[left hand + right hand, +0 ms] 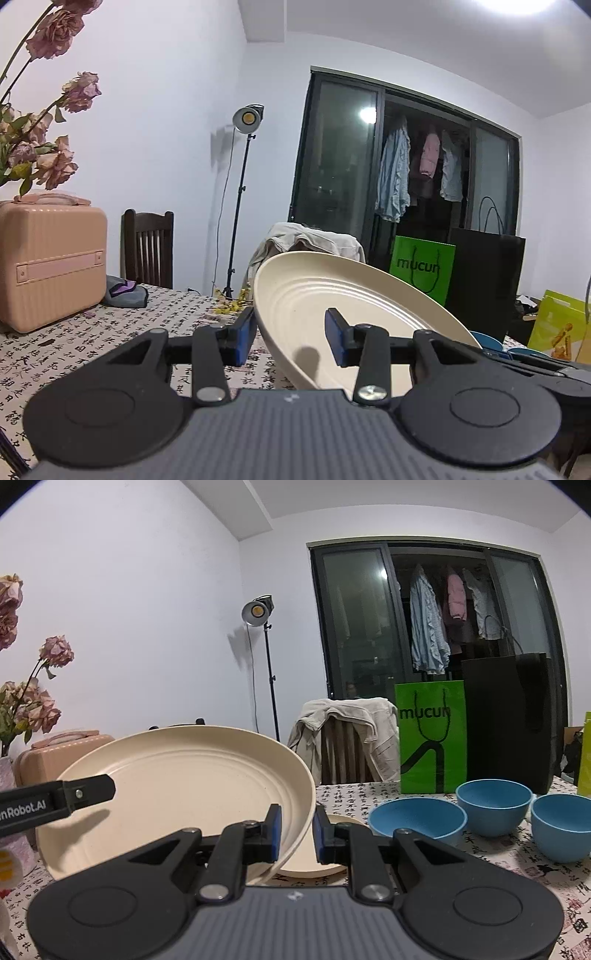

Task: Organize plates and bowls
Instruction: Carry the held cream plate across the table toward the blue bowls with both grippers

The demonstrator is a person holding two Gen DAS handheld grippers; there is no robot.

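A large cream plate (314, 288) hangs tilted above the table, and both grippers have it. In the left wrist view my left gripper (291, 328) straddles its left rim, one blue pad under the outside and the other over the ribbed inside. My right gripper (297, 823) is shut on the right rim of the same plate (177, 775). A finger of the left gripper (74, 797) reaches in over the plate's left side. A second cream plate (325, 867) lies flat on the table beneath. Three blue bowls (417, 819) (495, 805) (561, 827) stand to the right.
The table wears a cloth printed with calligraphy (498, 864). A pink case (51, 258) and dried roses (48, 162) stand at the left. A green bag (432, 738) and a black bag (509, 720) stand behind the bowls. Beyond the far edge is a chair draped with a jacket (343, 731).
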